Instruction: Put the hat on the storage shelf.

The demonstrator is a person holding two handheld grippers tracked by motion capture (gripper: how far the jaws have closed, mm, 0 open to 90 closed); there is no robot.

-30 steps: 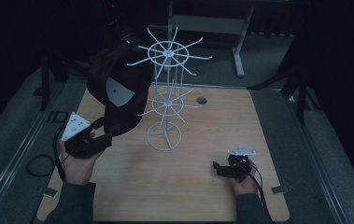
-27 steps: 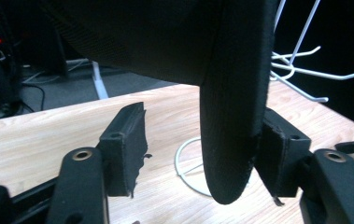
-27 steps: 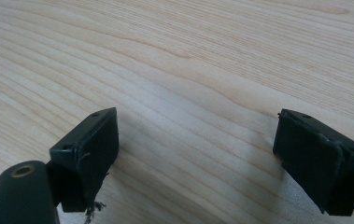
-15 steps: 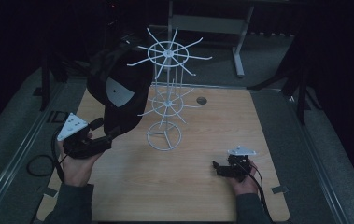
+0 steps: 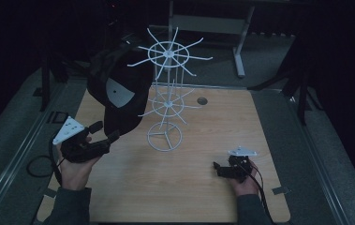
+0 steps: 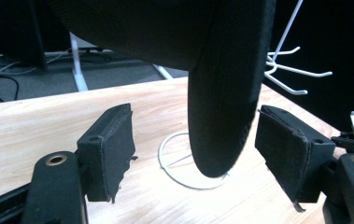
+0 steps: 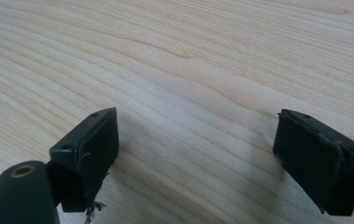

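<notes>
Cap brim [image 6: 221,112] between open left tongs [image 6: 193,154]

Right gripper [image 7: 195,154]: two black jaws spread wide, one at 7 o'clock, the other at 4 o'clock, nothing between them. Pale wooden table [image 7: 188,60] beneath, grain running from 10 toward 4 o'clock. Frayed pad edge on the 7 o'clock jaw.

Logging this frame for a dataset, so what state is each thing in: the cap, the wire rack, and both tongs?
Black cap: hanging on the rack, brim pointing down between the left tongs' jaws, not clamped.
White wire rack: upright on the table.
Left tongs: open, raised.
Right tongs: open, nothing between them, low over the table.
</notes>
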